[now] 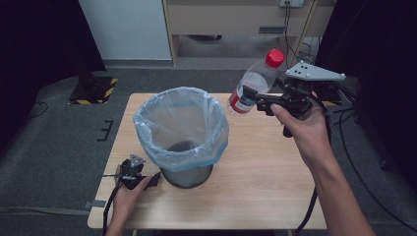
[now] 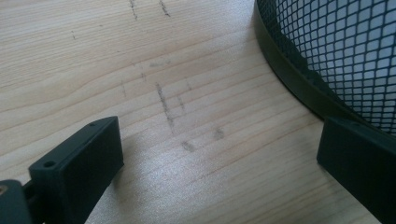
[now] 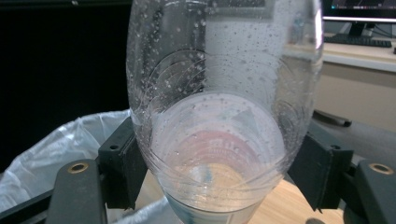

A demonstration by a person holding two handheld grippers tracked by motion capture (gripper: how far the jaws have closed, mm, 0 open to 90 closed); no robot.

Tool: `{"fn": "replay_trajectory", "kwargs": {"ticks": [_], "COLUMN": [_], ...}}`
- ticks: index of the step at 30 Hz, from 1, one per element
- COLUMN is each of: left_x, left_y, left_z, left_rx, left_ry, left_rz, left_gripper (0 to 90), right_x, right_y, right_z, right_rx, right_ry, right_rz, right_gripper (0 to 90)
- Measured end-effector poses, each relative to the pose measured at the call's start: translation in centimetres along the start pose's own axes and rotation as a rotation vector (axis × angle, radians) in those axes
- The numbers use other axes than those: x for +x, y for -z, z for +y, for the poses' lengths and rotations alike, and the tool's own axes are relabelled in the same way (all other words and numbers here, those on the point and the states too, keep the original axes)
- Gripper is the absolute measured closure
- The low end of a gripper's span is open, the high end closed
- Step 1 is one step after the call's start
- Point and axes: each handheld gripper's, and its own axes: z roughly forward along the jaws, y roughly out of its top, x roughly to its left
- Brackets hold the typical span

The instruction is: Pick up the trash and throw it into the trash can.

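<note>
High view findings: my right gripper [image 1: 252, 100] is clamped on a clear plastic bottle with a red cap and a red-and-white label [image 1: 255, 81], held in the air just beyond the right rim of the black wire-mesh bin lined with a pale blue plastic bag [image 1: 181, 135]. The bin stands on the light wooden table [image 1: 265, 182] and serves as my landmark.

Bottle attitude: tilted, cap up and away from the bin, base down and toward it. The long axis runs roughly diagonal, with the base end nearest the bin's opening.

Right gripper view: both jaws press the bottle's lower body from either side; droplets cling inside the wall, and the bag's edge lies below and to the left.

My left gripper [image 1: 156, 179] rests low at the bin's near-left foot. In the left gripper view its jaws stand wide apart and hold nothing, one of them just beside the bin's base ring.

Judgement: the likely purpose is to drop the bottle into the bin. The right hand [image 1: 305, 130] is the one placed for it; the bin's mouth lies to the left of the bottle and below it, so a short carry leftward over the rim should come before release.
</note>
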Motion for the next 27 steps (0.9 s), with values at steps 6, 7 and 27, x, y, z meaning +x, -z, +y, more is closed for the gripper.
{"fn": "replay_trajectory", "kwargs": {"ticks": [6, 7, 27], "left_x": [0.0, 0.0, 0.0], "left_y": [0.0, 0.0, 0.0], "left_z": [0.0, 0.0, 0.0], "left_rx": [0.0, 0.0, 0.001], "left_ry": [-0.001, -0.001, -0.004], "left_rz": [-0.001, -0.001, -0.004], "left_gripper": [0.0, 0.0, 0.0], "right_x": [0.3, 0.3, 1.5], "right_y": [-0.3, -0.4, -1.8], "right_z": [0.4, 0.4, 1.0], "right_rx": [-0.026, -0.027, -0.071], "right_ry": [-0.005, -0.005, -0.026], "right_rz": [0.015, 0.016, 0.076], "right_gripper": [28.2, 28.1, 28.2]}}
